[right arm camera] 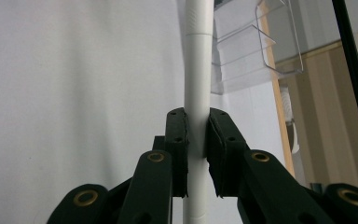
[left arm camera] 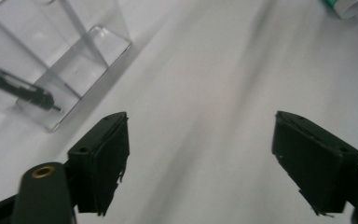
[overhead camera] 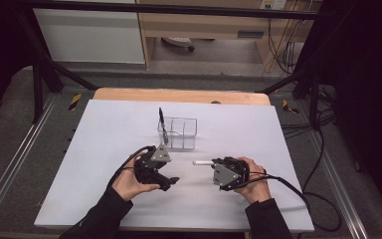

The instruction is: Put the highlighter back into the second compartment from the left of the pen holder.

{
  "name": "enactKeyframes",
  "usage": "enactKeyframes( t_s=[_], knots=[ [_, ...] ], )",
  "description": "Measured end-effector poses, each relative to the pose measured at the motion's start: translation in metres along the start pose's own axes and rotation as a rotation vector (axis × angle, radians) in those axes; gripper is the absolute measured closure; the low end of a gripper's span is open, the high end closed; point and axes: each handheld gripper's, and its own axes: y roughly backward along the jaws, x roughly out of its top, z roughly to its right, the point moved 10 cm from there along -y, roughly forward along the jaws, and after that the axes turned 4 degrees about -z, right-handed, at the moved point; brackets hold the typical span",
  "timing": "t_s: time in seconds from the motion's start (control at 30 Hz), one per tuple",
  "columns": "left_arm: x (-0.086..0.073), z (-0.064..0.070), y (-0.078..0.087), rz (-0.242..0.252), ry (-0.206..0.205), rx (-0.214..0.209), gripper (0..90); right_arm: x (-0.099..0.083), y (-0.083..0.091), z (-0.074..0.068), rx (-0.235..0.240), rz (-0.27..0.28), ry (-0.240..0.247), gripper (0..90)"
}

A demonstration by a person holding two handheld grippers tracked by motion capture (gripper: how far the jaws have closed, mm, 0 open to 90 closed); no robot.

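A clear plastic divided organizer box (overhead camera: 178, 132) stands near the middle of the white counter (overhead camera: 104, 149), toward its far edge, holding one black pen (overhead camera: 162, 124) upright in its left compartment. The right gripper (overhead camera: 214, 163) pinches a white cylindrical marker (overhead camera: 202, 162); its rear end is hidden. The left gripper (overhead camera: 171, 181) has jaws spread, empty.

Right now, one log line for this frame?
left tongs: open, empty | right tongs: shut on white cylindrical marker | clear plastic divided organizer: holds black pen, upright | white table mat
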Motion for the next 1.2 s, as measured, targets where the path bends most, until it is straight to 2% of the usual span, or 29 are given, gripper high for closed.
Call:
enactKeyframes(
  t_s=[0.2,0.33,0.53,0.67,0.87,1.0,1.2],
  knots=[
    [-0.023,-0.011,0.003,0.016,0.059,0.029,11.9,-0.005,0.001,0.005,0.0,0.009,-0.086,79.1],
    [-0.035,-0.017,0.007,0.031,0.096,0.042,8.5,-0.006,0.001,0.007,0.004,0.019,-0.168,79.1],
    [-0.056,-0.026,0.011,0.052,0.143,0.065,8.5,-0.01,0.004,0.013,0.006,0.022,-0.311,79.1],
    [-0.07,-0.032,0.015,0.064,0.175,0.08,8.5,-0.012,0.007,0.018,0.003,0.047,-0.403,79.1],
    [-0.086,-0.043,0.022,0.089,0.224,0.109,8.6,-0.01,0.01,0.025,0.011,0.082,-0.506,79.1],
    [-0.096,-0.046,0.025,0.08,0.238,0.116,8.5,-0.006,0.011,0.03,0.022,0.112,-0.584,79.1],
    [-0.111,-0.051,0.028,0.076,0.265,0.128,8.6,-0.001,0.011,0.036,0.029,0.162,-0.671,79.1]
  ],
)
